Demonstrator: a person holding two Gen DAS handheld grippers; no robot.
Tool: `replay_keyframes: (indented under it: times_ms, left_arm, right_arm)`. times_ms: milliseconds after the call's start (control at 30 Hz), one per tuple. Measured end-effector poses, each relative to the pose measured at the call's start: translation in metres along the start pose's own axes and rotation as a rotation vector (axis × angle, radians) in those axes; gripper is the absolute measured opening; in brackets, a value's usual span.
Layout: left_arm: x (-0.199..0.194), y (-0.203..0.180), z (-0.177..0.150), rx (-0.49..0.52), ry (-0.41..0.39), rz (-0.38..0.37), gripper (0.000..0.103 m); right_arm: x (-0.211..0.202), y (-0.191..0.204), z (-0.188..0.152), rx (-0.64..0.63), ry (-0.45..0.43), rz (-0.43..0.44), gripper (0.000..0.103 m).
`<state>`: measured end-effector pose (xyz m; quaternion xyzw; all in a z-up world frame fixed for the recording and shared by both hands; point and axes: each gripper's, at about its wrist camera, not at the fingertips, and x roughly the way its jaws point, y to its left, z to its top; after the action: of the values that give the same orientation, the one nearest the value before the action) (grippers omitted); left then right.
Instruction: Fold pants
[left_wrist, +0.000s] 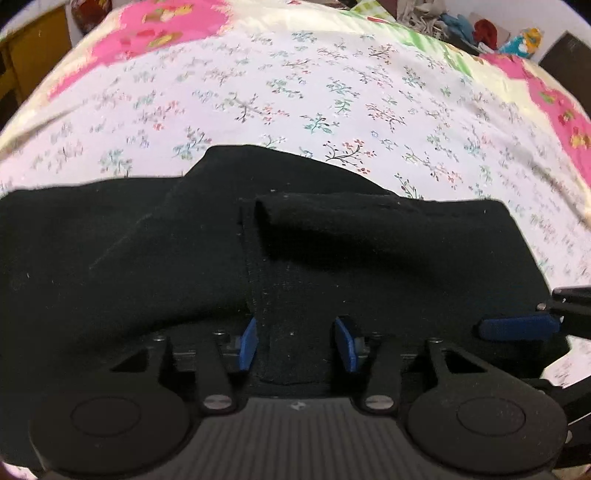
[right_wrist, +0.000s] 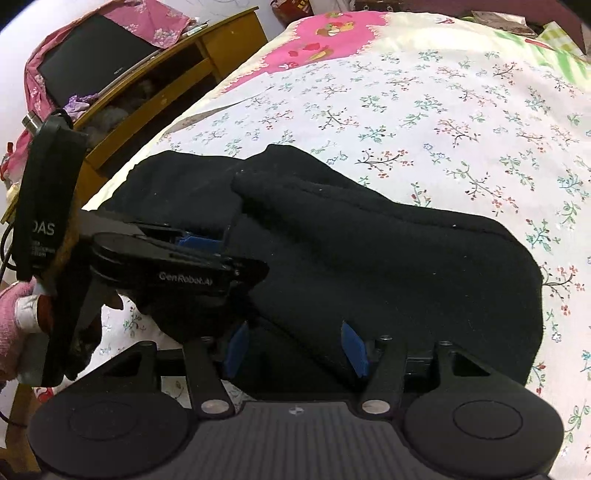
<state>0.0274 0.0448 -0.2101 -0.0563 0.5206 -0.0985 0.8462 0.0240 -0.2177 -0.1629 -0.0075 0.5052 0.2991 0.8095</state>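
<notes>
black pants (left_wrist: 147, 251), floral bedsheet (left_wrist: 295, 92), left gripper (left_wrist: 295, 345)

In the right wrist view, white lettering reading "GenRobot.AI" runs along the black side arm of the left gripper (right_wrist: 207, 243), which reaches in from the left over the black fabric. On the upright black plastic housing (right_wrist: 48, 199) at the rear of that same handheld device, near the left edge, the white letters "DAS" can be read, possibly cut off at the start; the smaller white lines printed under them are too blurred to make out. A faint logo on the black flat screen (right_wrist: 92, 59) on the yellow wooden shelf at far left cannot be read. The left wrist view shows no legible text.
</notes>
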Motion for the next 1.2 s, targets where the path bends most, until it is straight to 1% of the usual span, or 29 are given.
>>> replay_keyframes:
  times_ms: [67,100,167,267,333,367,433,500,600,667,700,767,833,900,933,967,1033,1167,1200]
  left_arm:
    - [-0.007,0.013,0.003,-0.043,0.016,-0.032,0.024]
    - [-0.012,0.017,0.003,-0.056,0.023,-0.054,0.022]
    - [-0.024,0.021,0.001,-0.065,0.030,-0.093,0.022]
    - [-0.035,0.016,-0.004,-0.039,0.034,-0.118,0.021]
    - [-0.042,0.014,-0.008,-0.031,0.039,-0.131,0.017]
    - [-0.047,0.015,-0.011,-0.030,0.042,-0.130,0.013]
    - [-0.051,0.023,-0.014,-0.070,0.059,-0.125,0.012]
    - [-0.045,0.033,-0.016,-0.114,0.074,-0.100,0.012]
    - [-0.036,0.034,-0.009,-0.115,0.028,-0.109,0.013]
    - [-0.030,0.028,-0.002,-0.064,0.013,-0.117,0.023]
    - [-0.028,0.024,-0.001,-0.032,0.008,-0.105,0.028]
    - [-0.023,0.018,-0.001,0.016,0.016,-0.093,0.044]
    - [-0.020,0.015,-0.004,0.042,0.027,-0.066,0.047]
    - [-0.020,0.015,-0.007,0.050,0.024,-0.051,0.048]
    - [-0.022,0.016,-0.008,0.041,0.015,-0.050,0.049]
    - [-0.023,0.018,-0.008,0.026,0.006,-0.049,0.054]
    - [-0.019,0.019,-0.007,0.008,0.007,-0.040,0.059]
    - [0.004,0.016,-0.002,-0.032,0.023,-0.055,0.068]
    - [0.008,0.014,0.000,-0.050,0.027,-0.061,0.068]
  right_arm:
    - [-0.002,-0.002,0.000,0.006,-0.004,-0.005,0.041]
    - [-0.003,-0.004,0.000,0.009,-0.006,-0.006,0.041]
    - [-0.005,-0.004,0.000,0.011,-0.006,-0.008,0.040]
    - [-0.005,-0.003,0.000,0.002,-0.003,-0.010,0.040]
    - [-0.006,0.001,-0.001,-0.016,-0.005,-0.008,0.040]
    - [-0.006,0.003,-0.001,-0.029,-0.007,-0.005,0.040]
    - [-0.007,0.007,-0.003,-0.051,-0.008,0.000,0.040]
    - [-0.005,0.008,-0.004,-0.062,-0.005,0.003,0.040]
    - [0.000,0.009,-0.002,-0.081,0.004,-0.019,0.040]
    - [0.001,0.011,0.000,-0.106,-0.006,-0.029,0.040]
    - [0.001,0.012,-0.001,-0.119,-0.006,-0.035,0.040]
    - [0.001,0.013,-0.001,-0.134,-0.003,-0.039,0.040]
    - [0.001,0.013,-0.001,-0.128,-0.005,-0.036,0.041]
    - [0.000,0.013,-0.001,-0.122,-0.008,-0.036,0.041]
    - [0.000,0.012,-0.002,-0.118,-0.009,-0.037,0.041]
    - [0.000,0.010,-0.003,-0.112,-0.009,-0.035,0.041]
    - [0.000,0.008,-0.004,-0.094,-0.008,-0.030,0.041]
    - [0.001,0.006,-0.004,-0.061,-0.007,-0.023,0.041]
    - [0.001,0.006,-0.003,-0.060,-0.009,-0.023,0.041]
